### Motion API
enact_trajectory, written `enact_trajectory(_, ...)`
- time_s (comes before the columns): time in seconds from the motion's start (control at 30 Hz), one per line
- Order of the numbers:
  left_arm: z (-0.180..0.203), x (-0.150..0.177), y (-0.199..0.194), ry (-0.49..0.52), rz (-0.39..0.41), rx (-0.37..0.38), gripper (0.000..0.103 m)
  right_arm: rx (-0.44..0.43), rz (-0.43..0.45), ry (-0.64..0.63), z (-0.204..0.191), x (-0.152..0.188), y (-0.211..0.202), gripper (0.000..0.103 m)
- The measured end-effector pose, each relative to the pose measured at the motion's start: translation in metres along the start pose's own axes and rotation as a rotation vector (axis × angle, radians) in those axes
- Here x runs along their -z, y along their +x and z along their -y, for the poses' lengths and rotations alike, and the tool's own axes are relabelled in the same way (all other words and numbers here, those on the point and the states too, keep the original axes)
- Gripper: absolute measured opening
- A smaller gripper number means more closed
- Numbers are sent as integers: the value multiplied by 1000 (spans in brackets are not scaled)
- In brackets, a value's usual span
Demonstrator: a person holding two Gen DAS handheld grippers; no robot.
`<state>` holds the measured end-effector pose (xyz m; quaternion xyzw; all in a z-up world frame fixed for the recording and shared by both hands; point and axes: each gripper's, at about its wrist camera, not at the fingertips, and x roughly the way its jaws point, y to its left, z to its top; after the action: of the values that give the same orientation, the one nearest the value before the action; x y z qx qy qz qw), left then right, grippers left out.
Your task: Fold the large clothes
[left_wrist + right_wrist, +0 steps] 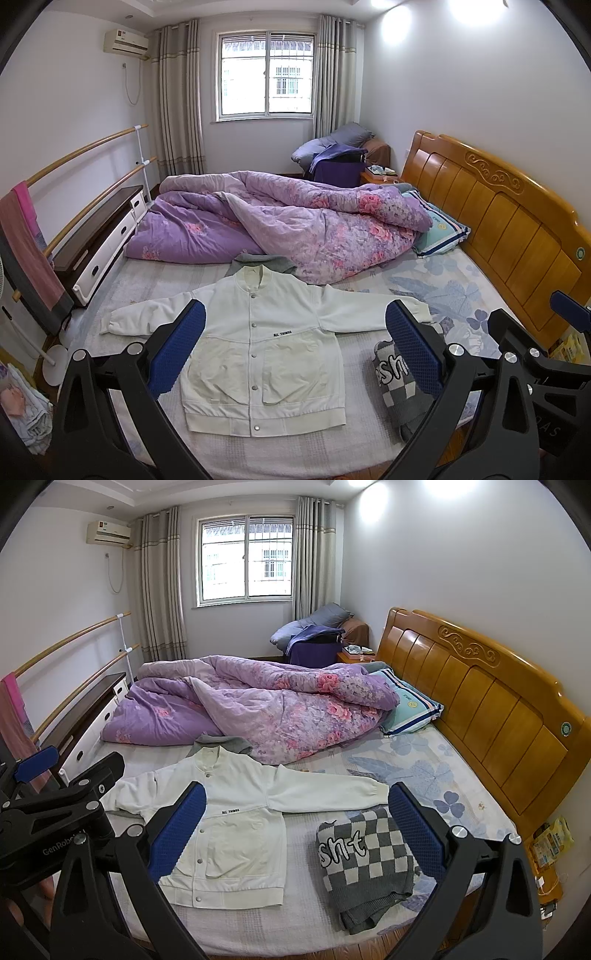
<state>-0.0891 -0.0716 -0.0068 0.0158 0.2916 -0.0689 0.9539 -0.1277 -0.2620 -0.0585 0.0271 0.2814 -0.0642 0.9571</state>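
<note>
A white snap-button jacket (266, 354) lies flat and face up on the bed, both sleeves spread out; it also shows in the right wrist view (236, 834). My left gripper (295, 350) is open and empty, held above the bed's near edge over the jacket. My right gripper (297, 830) is open and empty, held to its right above the near edge, between the jacket and a folded grey checkered sweater (369, 864). The sweater also shows in the left wrist view (399, 380).
A crumpled purple floral quilt (280, 225) fills the far half of the bed (369, 435), with a grey garment (258, 260) tucked under its edge. A pillow (439, 229) lies by the wooden headboard (498, 229). A low cabinet (99, 240) and rail stand on the left.
</note>
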Motion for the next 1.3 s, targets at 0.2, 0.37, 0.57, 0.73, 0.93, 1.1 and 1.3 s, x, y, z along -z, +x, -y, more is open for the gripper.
enact_trajectory(0.2, -1, 1, 1, 1, -1, 2, 98, 1, -3, 1, 1, 2, 1, 95)
enact_trajectory(0.37, -1, 1, 1, 1, -1, 2, 98, 1, -4, 2, 2, 3, 2, 95)
enact_trajectory(0.57, -3, 4, 3, 4, -5, 9, 98, 6, -10, 0, 4, 3, 3, 95)
enact_trajectory(0.73, -2, 6, 4, 11, -3, 9, 98, 8, -12, 2, 8, 3, 3, 95)
enact_trajectory(0.93, -1, 7, 5, 18, -4, 10, 98, 9, -13, 6, 9, 3, 2, 95)
enact_trajectory(1.1, -1, 9, 5, 25, -5, 13, 98, 9, -15, 6, 9, 4, 0, 95)
enact_trajectory(1.3, -1, 8, 4, 28, -6, 15, 98, 8, -16, 8, 8, 4, -1, 95)
